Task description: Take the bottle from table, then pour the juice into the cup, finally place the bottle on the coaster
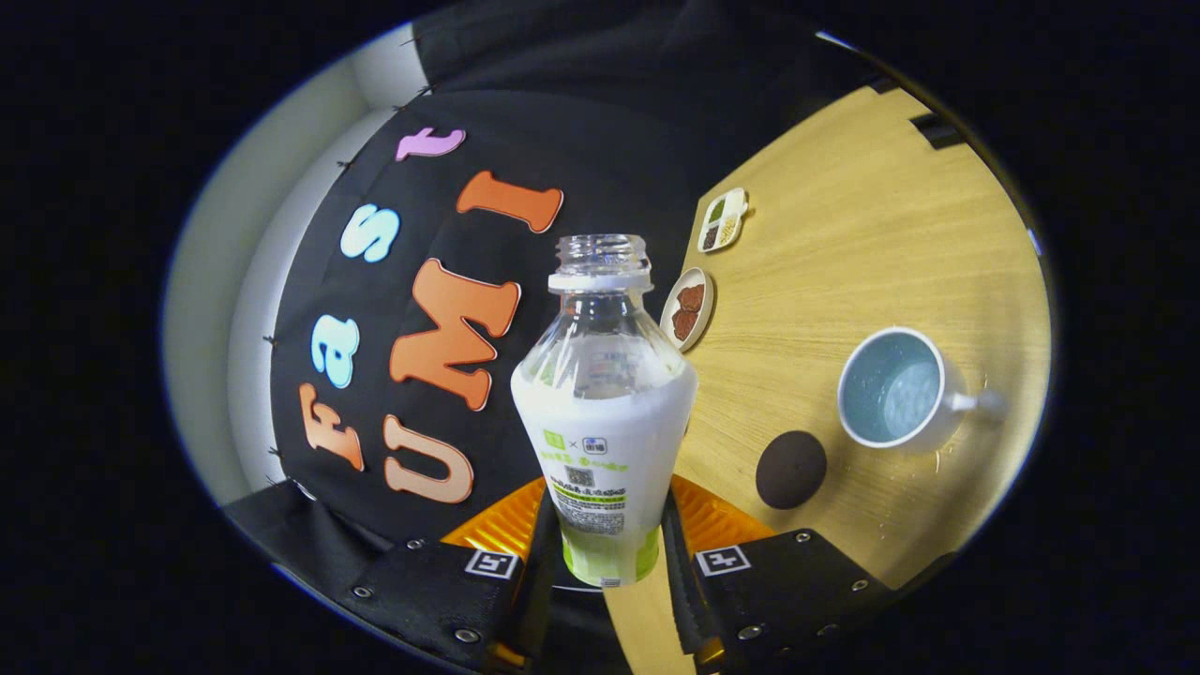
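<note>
**Bottle gripped, raised off the desk**

We see our gripper (607,544) closed on the clear, uncapped plastic bottle (605,412) of white juice, both fingers pressing its base. Beyond, on the wooden desk (862,234), stand a white cup (902,389), seemingly filled, and a dark round coaster (790,469).

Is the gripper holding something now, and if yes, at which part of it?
Yes. The gripper holds the uncapped juice bottle, both fingers pressing its lower, labelled body near the base.
</note>
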`<state>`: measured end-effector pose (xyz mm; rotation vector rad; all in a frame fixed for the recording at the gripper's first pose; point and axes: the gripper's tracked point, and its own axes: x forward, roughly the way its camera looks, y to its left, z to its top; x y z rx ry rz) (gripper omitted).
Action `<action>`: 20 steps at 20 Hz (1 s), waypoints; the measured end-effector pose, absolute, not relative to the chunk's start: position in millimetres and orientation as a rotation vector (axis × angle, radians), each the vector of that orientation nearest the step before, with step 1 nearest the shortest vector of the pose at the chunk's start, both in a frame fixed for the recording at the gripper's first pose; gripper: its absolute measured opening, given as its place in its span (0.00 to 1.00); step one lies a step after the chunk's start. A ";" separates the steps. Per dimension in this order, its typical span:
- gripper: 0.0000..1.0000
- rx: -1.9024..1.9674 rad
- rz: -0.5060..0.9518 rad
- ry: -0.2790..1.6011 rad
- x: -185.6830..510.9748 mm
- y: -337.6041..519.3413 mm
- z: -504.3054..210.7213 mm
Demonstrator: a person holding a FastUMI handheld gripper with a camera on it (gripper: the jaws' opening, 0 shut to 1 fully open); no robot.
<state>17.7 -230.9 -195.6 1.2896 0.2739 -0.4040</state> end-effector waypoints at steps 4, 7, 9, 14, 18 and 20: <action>0.54 0.984 -0.462 0.368 20.2 -248.8 -211.9; 0.54 0.814 -0.477 0.371 26.2 -259.8 -213.0; 0.54 0.714 -0.466 0.389 31.1 -258.5 -215.9; 0.54 0.413 -0.478 0.434 39.9 -260.1 -229.7; 0.55 0.312 -0.457 0.497 56.5 -242.7 -267.1; 0.55 0.255 -0.442 0.540 64.6 -234.0 -284.9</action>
